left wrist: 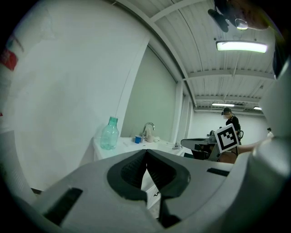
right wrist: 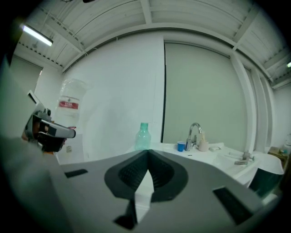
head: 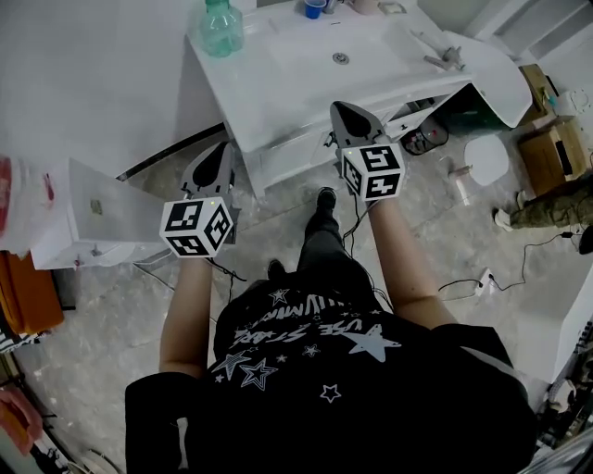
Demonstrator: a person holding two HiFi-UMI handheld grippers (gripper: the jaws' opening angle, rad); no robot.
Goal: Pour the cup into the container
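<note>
Facing cup (right wrist: 181, 146) on counter (head: 278, 74); left tool (left wrist: 146, 152), right tool (right wrist: 148, 152) closed.

Black star-printed shirt (head: 315, 370), dark trousers (head: 324, 257)

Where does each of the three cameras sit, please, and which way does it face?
Head view: on the person's head, steeply down at the white counter; shows forearms, shirt, left hand-held gripper, right hand-held gripper.
Left gripper view: on the left hand-held gripper, along its shut jaws toward the counter; the right one shows at right.
Right gripper view: on the right hand-held gripper, same direction, jaws shut; the left one at its left edge.
Shared: all three show the green bottle.
</note>
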